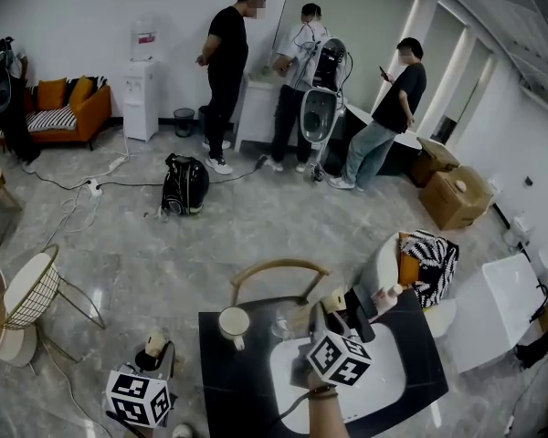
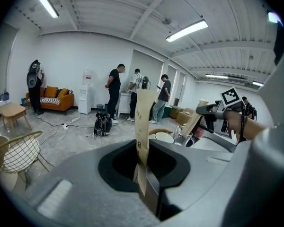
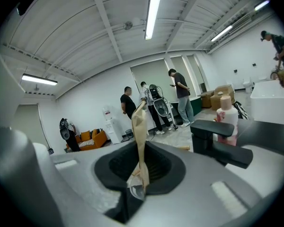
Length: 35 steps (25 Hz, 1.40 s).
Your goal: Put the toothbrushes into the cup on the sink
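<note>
Each gripper holds a toothbrush in a tan paper wrapper. My left gripper (image 1: pixel 155 347) (image 2: pixel 144 174) is shut on one wrapped toothbrush (image 2: pixel 143 122), low and left of the dark counter. Over the white sink (image 1: pixel 384 392), my right gripper (image 1: pixel 334 307) (image 3: pixel 139 176) is shut on the other wrapped toothbrush (image 3: pixel 139 136), whose tip points toward the back of the counter. A cream cup (image 1: pixel 234 323) (image 2: pixel 164 137) stands on the counter's far left part, left of the right gripper. In the left gripper view the right gripper (image 2: pixel 213 113) shows with its wrapper (image 2: pixel 193 123) slanting down toward the cup.
A clear glass (image 1: pixel 281 325) stands between cup and right gripper. A black faucet (image 3: pixel 218 143) and a pink bottle (image 3: pixel 226 119) are at the sink's right. A wooden chair (image 1: pixel 279 268) stands behind the counter, a wire chair (image 1: pixel 36 290) at left. Three people (image 1: pixel 226 62) stand at the far wall.
</note>
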{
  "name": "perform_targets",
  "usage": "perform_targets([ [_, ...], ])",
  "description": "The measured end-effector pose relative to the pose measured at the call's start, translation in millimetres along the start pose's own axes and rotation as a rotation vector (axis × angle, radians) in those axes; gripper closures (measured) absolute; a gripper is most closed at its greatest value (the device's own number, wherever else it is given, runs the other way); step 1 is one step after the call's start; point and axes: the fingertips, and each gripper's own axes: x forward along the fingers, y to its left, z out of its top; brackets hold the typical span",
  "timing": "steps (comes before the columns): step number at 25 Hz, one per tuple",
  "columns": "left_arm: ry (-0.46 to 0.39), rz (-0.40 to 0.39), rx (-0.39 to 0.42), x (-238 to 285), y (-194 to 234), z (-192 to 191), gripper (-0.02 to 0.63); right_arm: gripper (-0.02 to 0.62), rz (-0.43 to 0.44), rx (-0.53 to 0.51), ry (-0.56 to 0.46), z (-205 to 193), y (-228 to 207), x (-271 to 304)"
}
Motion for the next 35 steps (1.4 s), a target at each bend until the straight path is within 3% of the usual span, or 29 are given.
perform_targets([
  [22,0.038,0.004,-0.007,10.3,-3.1,-13.8,0.561,0.557,0.010,-0.013,0.049,-30.0,-4.7,17.3],
  [28,0.038,-0.003,0.000,9.3,-6.5,-13.1,0.561,0.426,-0.035,-0.015,0.053,-30.6,-13.5,14.1],
  [35,0.037,-0.018,0.011,6.9,-8.8,-9.3,0.561,0.388,-0.077,0.001,0.067,-37.0,-20.2,5.0],
])
